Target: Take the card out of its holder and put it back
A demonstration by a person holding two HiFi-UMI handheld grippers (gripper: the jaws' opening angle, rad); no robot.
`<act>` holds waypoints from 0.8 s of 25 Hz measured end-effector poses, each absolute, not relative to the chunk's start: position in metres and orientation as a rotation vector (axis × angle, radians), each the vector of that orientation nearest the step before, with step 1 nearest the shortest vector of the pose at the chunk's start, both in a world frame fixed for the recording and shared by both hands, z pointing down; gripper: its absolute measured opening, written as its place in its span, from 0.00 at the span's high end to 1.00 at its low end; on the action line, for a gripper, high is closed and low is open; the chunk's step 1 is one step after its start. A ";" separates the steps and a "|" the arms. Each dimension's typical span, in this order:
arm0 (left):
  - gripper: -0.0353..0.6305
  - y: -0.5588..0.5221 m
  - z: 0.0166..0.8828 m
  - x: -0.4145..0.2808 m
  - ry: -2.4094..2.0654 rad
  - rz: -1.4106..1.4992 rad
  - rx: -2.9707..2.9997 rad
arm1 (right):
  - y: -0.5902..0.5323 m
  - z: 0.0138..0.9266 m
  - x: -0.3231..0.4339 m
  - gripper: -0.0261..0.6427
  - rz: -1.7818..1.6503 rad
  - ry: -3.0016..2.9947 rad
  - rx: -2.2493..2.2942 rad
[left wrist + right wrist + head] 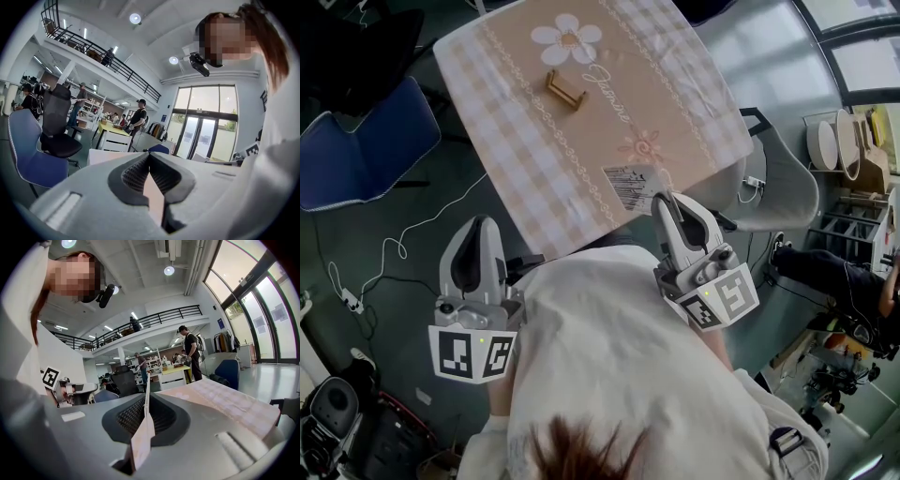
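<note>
One card out, one holder empty, two grippers in play.

The right gripper (662,201) is clamped on the single card (630,186), holding it over the near edge of the table (516,141). The card's printed face is up and it sticks out from the jaw tips toward the table's middle; its long axis is hard to call. The left gripper (476,229) has its jaws pressed together on nothing, off the near left corner above the floor. The lone wooden holder (565,89) sits toward the far edge beside the white flower print, askew to the edges, well apart from the card. Bare cloth lies between them. One blue chair (356,141) stands off the left edge and one grey chair (787,178) off the right.
</note>
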State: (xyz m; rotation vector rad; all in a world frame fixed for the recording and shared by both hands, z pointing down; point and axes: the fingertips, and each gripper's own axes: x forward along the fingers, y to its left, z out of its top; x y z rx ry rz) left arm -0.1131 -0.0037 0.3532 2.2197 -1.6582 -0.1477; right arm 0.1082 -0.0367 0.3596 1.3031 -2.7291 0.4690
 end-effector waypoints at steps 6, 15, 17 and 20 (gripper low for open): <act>0.95 -0.005 0.354 -0.114 -1.671 -0.164 2.194 | -0.046 0.352 0.109 0.93 0.467 -2.749 1.307; 0.95 -0.005 0.351 -0.082 -1.613 -0.199 2.227 | -0.089 0.327 0.112 0.93 0.317 -2.790 1.333; 0.95 -0.004 0.349 -0.074 -1.589 -0.186 2.262 | -0.103 0.323 0.107 0.93 0.275 -2.803 1.316; 0.95 0.000 0.351 -0.074 -1.582 -0.162 2.279 | -0.124 0.319 0.096 0.93 0.243 -2.825 1.301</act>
